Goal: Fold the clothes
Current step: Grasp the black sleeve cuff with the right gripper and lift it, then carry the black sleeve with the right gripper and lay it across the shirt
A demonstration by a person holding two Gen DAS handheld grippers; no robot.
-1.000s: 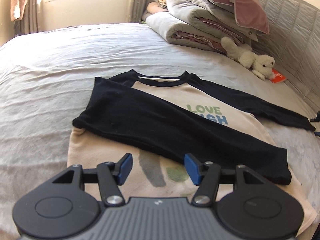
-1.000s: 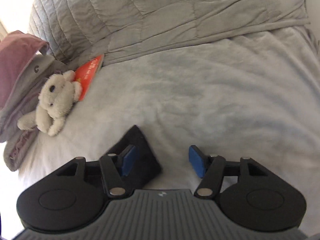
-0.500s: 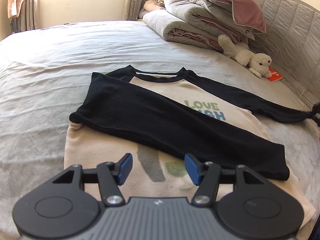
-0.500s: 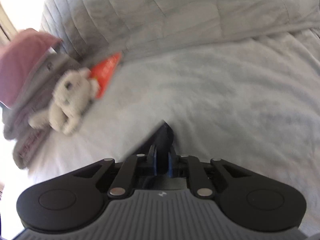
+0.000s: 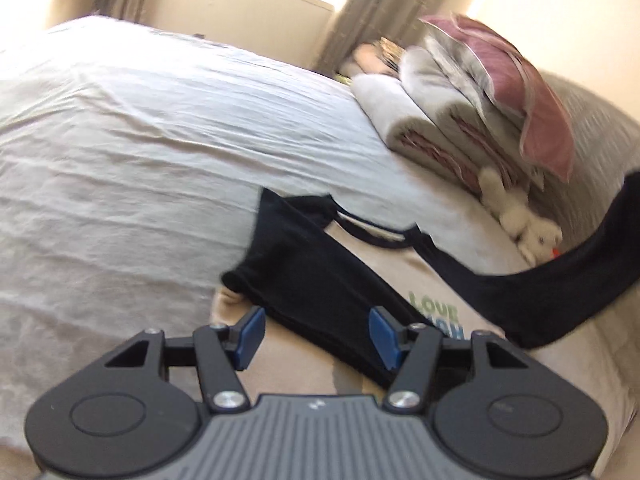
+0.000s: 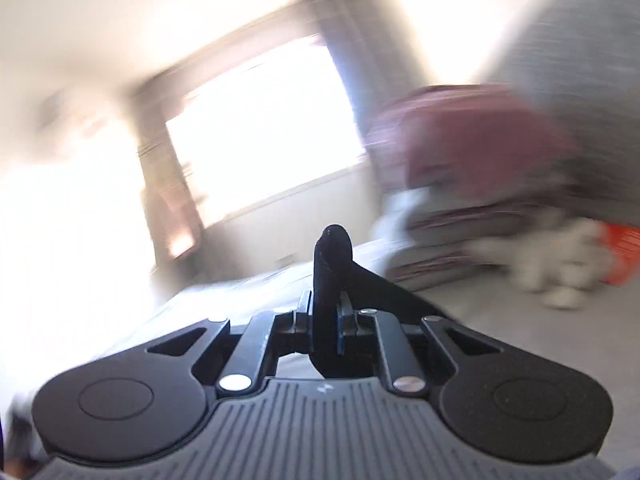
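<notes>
**Right sleeve pinched and lifted, left tool open over the shirt**

My right tool (image 6: pixel 326 332) is clamped tight on the black cuff (image 6: pixel 332 256), which sticks up between its fingers. My left tool (image 5: pixel 314 334) hangs with its blue pads (image 5: pixel 250 334) spread wide and holds nothing, low over the hem end of the shirt (image 5: pixel 404 280). The cream shirt with black sleeves lies flat on the bed (image 5: pixel 140 160), one sleeve (image 5: pixel 320 276) folded across its chest. The other sleeve (image 5: pixel 560 280) rises off the bed to the right. Beyond it sit stacked bedding (image 5: pixel 460 120) and a white plush toy (image 5: pixel 524 224). The right view is blurred.
</notes>
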